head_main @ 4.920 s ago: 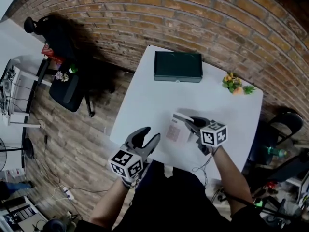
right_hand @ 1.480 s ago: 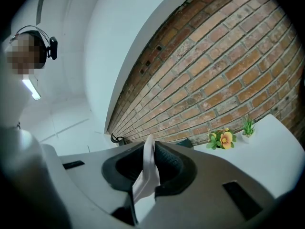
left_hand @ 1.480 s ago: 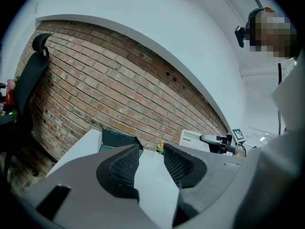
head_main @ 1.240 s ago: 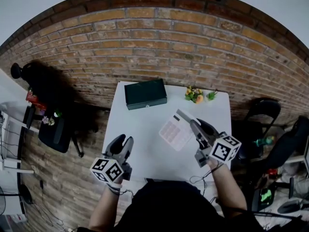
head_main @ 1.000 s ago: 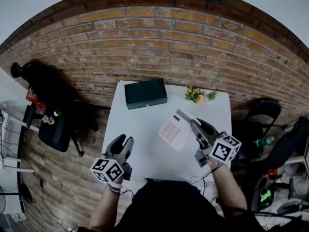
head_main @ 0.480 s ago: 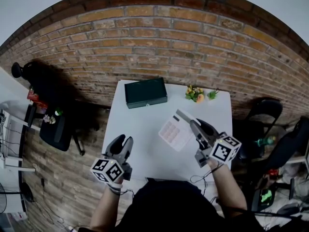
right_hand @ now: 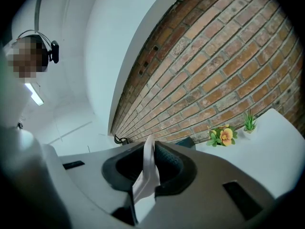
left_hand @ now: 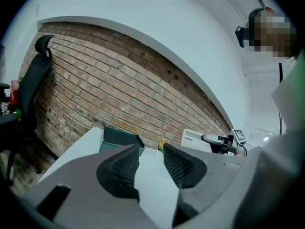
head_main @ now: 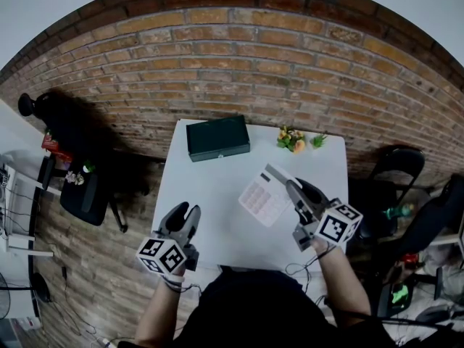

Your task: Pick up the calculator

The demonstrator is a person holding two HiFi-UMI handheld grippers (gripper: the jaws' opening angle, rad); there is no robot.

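calculator [head_main: 263, 198] lifted since earlier, right tongs [head_main: 293, 191] clamped on it, left tongs [head_main: 184, 213] apart, dark box [head_main: 217, 138] closed

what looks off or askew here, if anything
Only the calculator is askew: the right gripper pinches one edge, so it hangs at a slant over the white table. That fits a pick-up. The dark box and flowers stand neatly; nothing looks spilled or damaged.

Right gripper [head_main: 292, 189] grips the white calculator [head_main: 264, 196] by its right edge, at the right half of the table [head_main: 210, 180]. Left gripper [head_main: 184, 212] hovers at the table's near-left edge, jaws apart, nothing between them. Dark green box [head_main: 217, 138] on the table's far edge, small flowers [head_main: 293, 140] at its far right.
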